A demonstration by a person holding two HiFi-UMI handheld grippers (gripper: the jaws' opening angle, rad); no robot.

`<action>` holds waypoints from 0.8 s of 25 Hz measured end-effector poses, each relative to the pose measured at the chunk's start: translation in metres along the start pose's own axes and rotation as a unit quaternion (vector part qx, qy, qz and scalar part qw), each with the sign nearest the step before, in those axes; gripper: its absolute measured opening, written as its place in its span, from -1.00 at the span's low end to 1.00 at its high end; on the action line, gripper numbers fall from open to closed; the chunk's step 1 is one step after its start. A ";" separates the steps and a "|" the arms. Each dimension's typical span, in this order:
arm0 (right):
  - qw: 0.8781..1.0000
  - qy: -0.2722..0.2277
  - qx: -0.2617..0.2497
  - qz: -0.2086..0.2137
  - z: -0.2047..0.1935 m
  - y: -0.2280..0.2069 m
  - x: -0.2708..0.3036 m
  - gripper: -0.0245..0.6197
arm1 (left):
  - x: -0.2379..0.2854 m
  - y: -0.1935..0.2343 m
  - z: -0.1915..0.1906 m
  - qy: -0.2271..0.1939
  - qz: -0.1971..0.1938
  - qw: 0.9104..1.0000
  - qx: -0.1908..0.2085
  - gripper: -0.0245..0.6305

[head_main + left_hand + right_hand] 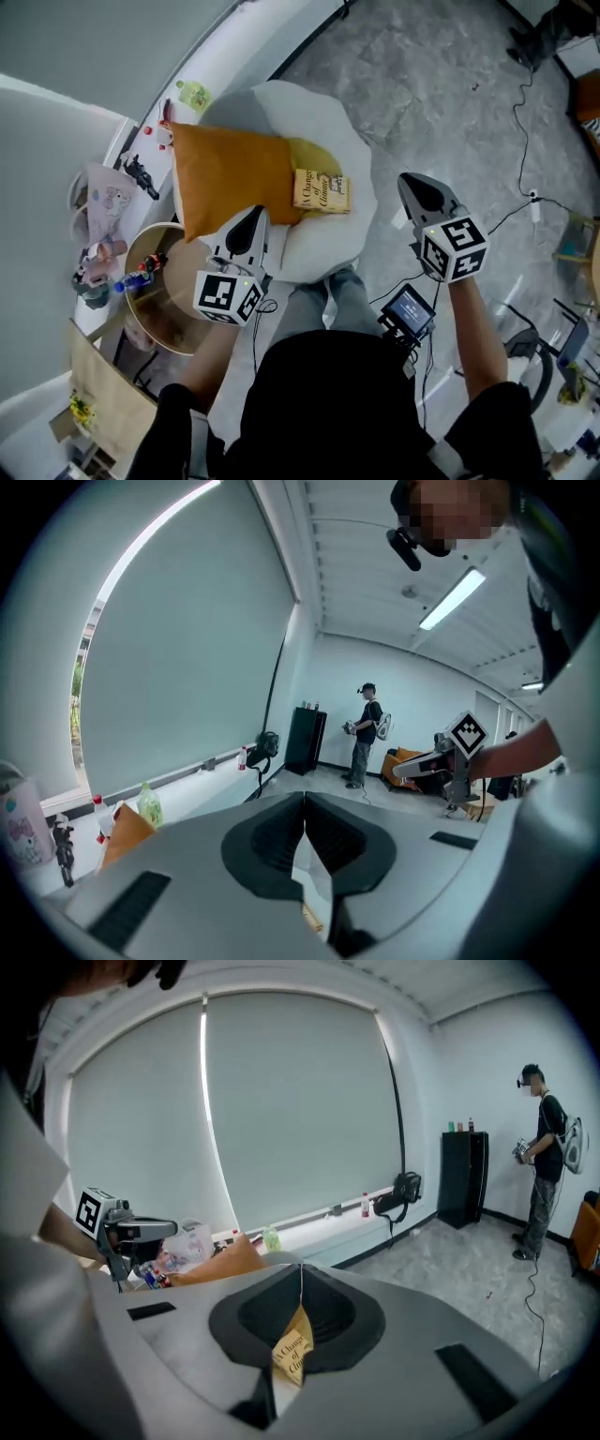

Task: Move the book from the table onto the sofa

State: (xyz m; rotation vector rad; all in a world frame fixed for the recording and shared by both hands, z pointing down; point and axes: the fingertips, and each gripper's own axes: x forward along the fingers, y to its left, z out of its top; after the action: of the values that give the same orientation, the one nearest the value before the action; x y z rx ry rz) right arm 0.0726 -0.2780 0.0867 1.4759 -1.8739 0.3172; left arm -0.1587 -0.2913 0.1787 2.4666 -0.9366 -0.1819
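Both grippers are clenched and hold nothing. In the left gripper view the left gripper (305, 801) has its two grey jaws pressed tip to tip, with no object between the pads. In the right gripper view the right gripper (301, 1271) is closed in the same way. There the tan paperback book (293, 1349) appears only through the narrow slit under the joined tips. It is far below and is not gripped.

From the head view, the book lies flat with its cover up on the white soft beanbag sofa (328, 242). It is near the far edge of the seat, just beside the right edge of the large orange cushion (230, 173) and seems to touch it. I think it lies there because the cushion and the hollow of the seat stop it from sliding. Under its far edge there is a yellow patch; I cannot tell what this is.

The round wooden side table (178, 319) stands at the left edge of the sofa. It carries only small bottles and toys (141, 272) near its far rim, and no book. Both grippers are held high in front of the person's chest, well apart from the sofa, so I judge the task as complete.
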 end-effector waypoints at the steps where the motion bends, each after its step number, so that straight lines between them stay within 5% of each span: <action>1: 1.000 -0.013 0.000 -0.004 0.013 0.002 -0.015 -0.87 | -0.006 -0.004 0.016 -0.013 -0.003 1.000 0.002 -0.88; 10: 0.993 -0.106 -0.003 -0.048 0.084 0.046 -0.119 -0.87 | -0.072 -0.043 0.100 -0.093 -0.041 0.995 0.011 -0.88; 20: 0.983 -0.162 -0.064 -0.059 0.124 0.067 -0.136 -0.87 | -0.086 -0.047 0.146 -0.160 -0.042 0.986 0.017 -0.88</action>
State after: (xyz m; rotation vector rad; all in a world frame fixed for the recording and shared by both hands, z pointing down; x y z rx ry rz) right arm -0.0245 -0.2294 -0.0765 1.6147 -2.0025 -0.1059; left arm -0.2384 -0.2626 0.0241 2.5556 -0.9696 -0.6108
